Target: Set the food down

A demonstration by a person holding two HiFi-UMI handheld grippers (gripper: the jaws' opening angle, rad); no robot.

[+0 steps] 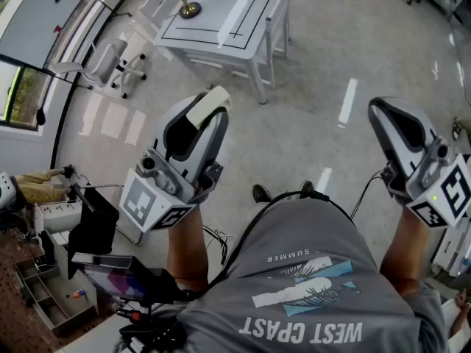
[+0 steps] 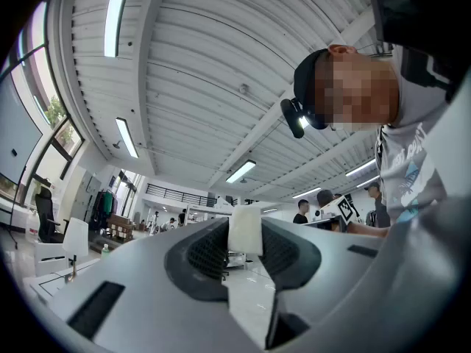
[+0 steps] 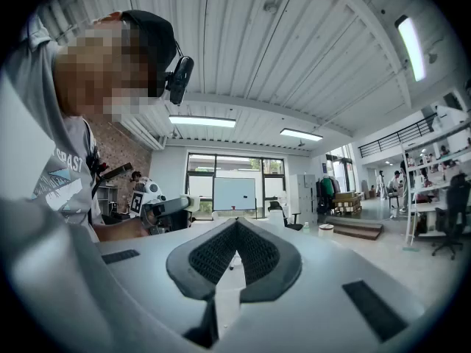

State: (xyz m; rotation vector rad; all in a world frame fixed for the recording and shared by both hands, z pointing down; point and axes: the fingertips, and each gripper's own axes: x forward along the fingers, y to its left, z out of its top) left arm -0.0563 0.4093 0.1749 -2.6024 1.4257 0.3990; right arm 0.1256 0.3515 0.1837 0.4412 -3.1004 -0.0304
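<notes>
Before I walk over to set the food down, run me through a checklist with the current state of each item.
1. Food in hand: the left gripper is clamped on the pale block. Ok.
2. Grip firmness: the block sits at the jaw tips and sticks out past them. Cannot tell.
3. Right gripper free: jaws together, nothing between them. Ok.
4. Surface under the block: only floor lies below; the white table stands ahead. Not ok.
5. Bare spot on the table: some shows between the items on it. Ok.
</notes>
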